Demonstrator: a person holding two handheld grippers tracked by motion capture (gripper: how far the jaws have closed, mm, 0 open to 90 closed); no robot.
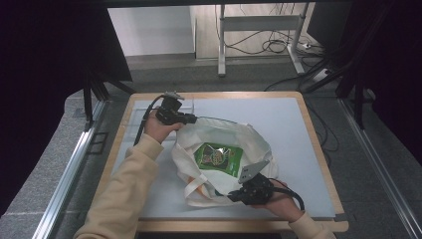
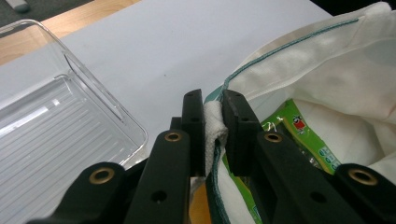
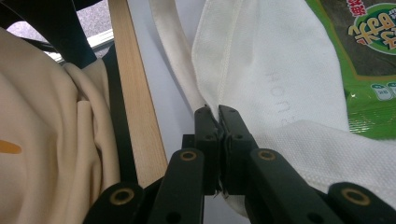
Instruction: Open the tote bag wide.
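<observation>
Left gripper (image 2: 212, 119) and right gripper (image 3: 218, 122) pinch opposite rims of the tote bag (image 1: 251, 137); bare mat (image 1: 278, 117) lies beyond

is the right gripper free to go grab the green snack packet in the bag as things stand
Probably not: the right gripper is shut on the tote bag rim, holding it open. The green packet lies exposed, but reaching it means letting go.

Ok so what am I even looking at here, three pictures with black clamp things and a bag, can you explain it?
A person sits at a table, holding a hand-operated clamp tool in each hand. The high view looks down from above; the other two come from cameras riding on each tool. The left gripper pinches the rim of a white cloth bag; the right gripper pinches the bag's near edge. Together they hold its mouth open, showing a green snack packet inside. A clear plastic tray lies beside the bag.
</observation>
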